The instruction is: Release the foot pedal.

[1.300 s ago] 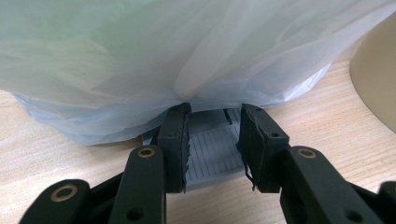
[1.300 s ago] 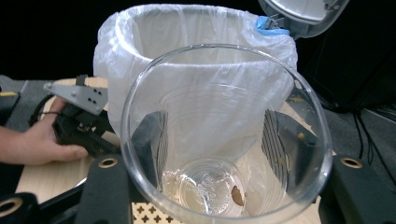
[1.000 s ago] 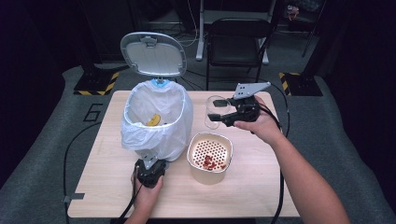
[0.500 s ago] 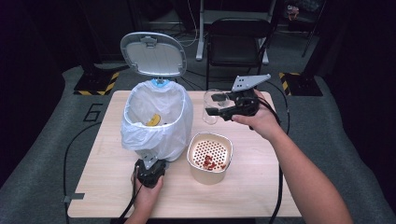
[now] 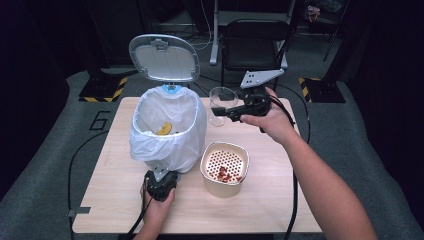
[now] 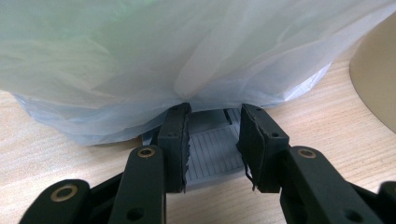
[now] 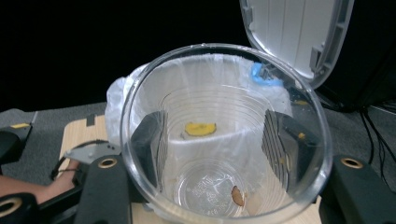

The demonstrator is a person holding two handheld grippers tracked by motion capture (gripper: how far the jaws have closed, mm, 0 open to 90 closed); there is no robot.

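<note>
A pedal bin lined with a white bag stands on the table with its lid up; a yellow scrap lies inside. My left gripper sits low at the bin's front. In the left gripper view its jaws are shut on the grey ribbed pedal under the bag. My right gripper is shut on a clear plastic cup, held off the table just right of the bin. In the right gripper view the cup holds a small brown bit.
A beige tub with a perforated insert and red bits stands right of the bin's base, its wall close to my left gripper. Bare wooden table lies to the right. A black chair stands beyond the far edge.
My right hand has lifted the clear cup higher and a little left, toward the bin's mouth. The left gripper and the open lid have stayed put.
</note>
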